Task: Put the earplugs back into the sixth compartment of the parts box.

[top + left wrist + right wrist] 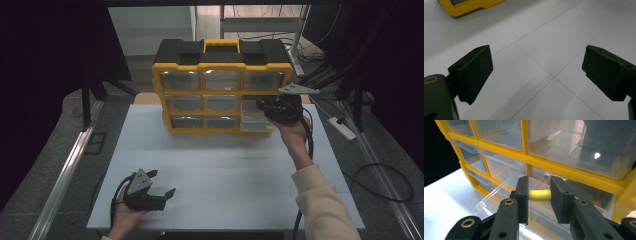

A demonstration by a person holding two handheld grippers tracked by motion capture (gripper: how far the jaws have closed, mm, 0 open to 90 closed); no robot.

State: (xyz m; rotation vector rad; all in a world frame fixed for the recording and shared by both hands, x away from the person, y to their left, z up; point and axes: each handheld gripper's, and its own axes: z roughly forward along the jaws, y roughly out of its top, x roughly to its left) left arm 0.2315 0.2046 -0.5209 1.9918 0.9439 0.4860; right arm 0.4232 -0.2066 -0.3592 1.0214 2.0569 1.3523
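A yellow and black organizer [222, 85] with clear drawers stands at the back of the white table [225, 170]. Its bottom right drawer [254, 123] is pulled out. My right gripper [272, 107] hovers over that drawer. In the right gripper view the jaws [539, 183] are shut on a small yellow rounded piece [539, 195], above the open drawer [499, 200]. My left gripper [162, 182] rests near the table's front left, open, with bare table between its fingers [475, 72]. A corner of the organizer [469, 6] shows at the top of the left gripper view.
A power strip [342, 127] and several cables lie on the floor to the right of the table. A metal rail [65, 175] runs along the floor on the left. Dark curtains hang on both sides. The table's middle is bare.
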